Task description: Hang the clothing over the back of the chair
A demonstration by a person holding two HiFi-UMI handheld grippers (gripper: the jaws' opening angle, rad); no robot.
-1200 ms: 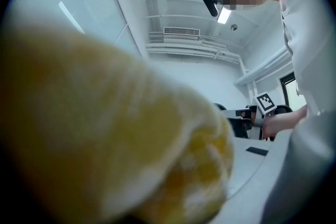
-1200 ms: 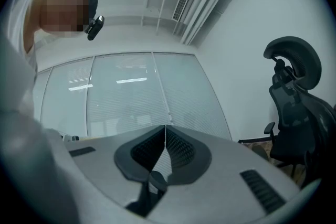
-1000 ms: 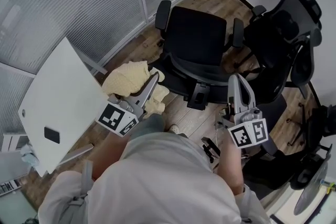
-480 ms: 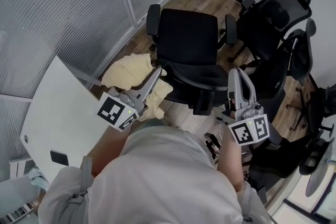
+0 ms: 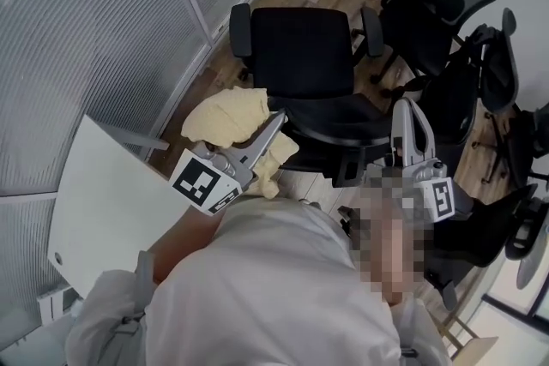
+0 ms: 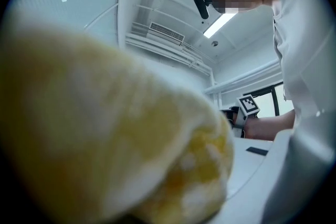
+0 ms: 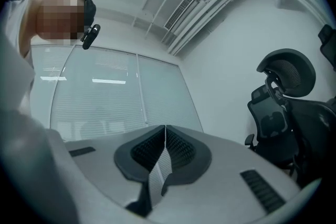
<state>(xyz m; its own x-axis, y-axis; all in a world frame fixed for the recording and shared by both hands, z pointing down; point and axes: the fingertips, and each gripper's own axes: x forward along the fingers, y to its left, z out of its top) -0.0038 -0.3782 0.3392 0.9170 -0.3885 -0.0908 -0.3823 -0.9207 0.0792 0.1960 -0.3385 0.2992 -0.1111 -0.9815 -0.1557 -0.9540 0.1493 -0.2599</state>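
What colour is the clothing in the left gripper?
The clothing is pale yellow. The head view shows it best.

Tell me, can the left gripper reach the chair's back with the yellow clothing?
Probably yes: the left gripper, holding the yellow clothing, is close beside the black chair back, and nothing stands between them.

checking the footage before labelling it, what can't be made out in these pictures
Left gripper view: the yellow clothing, close and blurred, covers the jaws of the left tool.
Head view: the clothing is bunched, so its type is unclear.
Head view: a mosaic patch covers the hand behind the right tool.
Right gripper view: the frame's edge cuts off a black chair.
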